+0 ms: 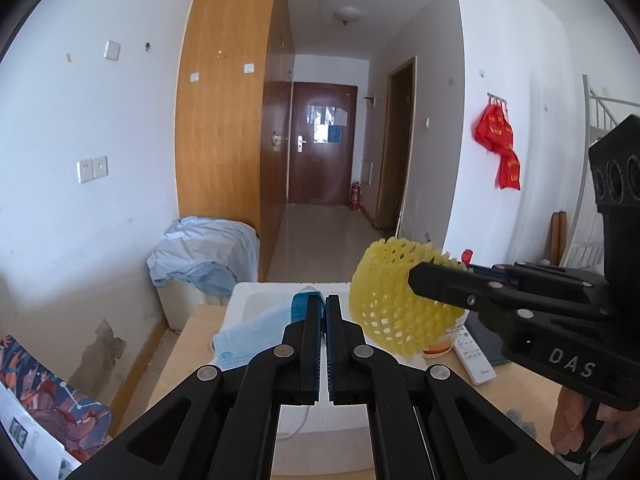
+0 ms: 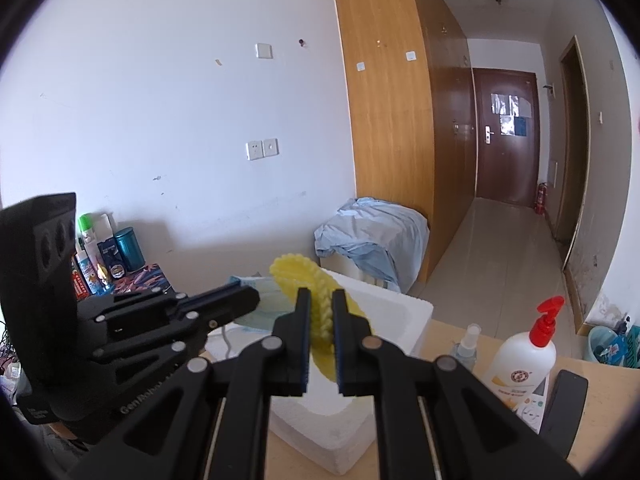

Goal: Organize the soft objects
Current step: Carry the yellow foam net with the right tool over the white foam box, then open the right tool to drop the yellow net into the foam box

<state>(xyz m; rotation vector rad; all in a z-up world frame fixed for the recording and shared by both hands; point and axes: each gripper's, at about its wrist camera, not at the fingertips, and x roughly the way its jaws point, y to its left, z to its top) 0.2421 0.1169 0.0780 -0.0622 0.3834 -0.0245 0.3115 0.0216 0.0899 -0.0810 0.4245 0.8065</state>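
- Left wrist view: my left gripper [image 1: 323, 307] is pinching a thin blue mask [image 1: 256, 330] over the white foam box [image 1: 256, 294].
- Right wrist view: my right gripper [image 2: 321, 308] is clamping the yellow foam net [image 2: 316, 300] above that box.

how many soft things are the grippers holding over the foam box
2. A yellow foam fruit net is pinched in the right gripper above the white foam box. A blue face mask hangs from the shut left gripper. More may lie hidden inside the box.
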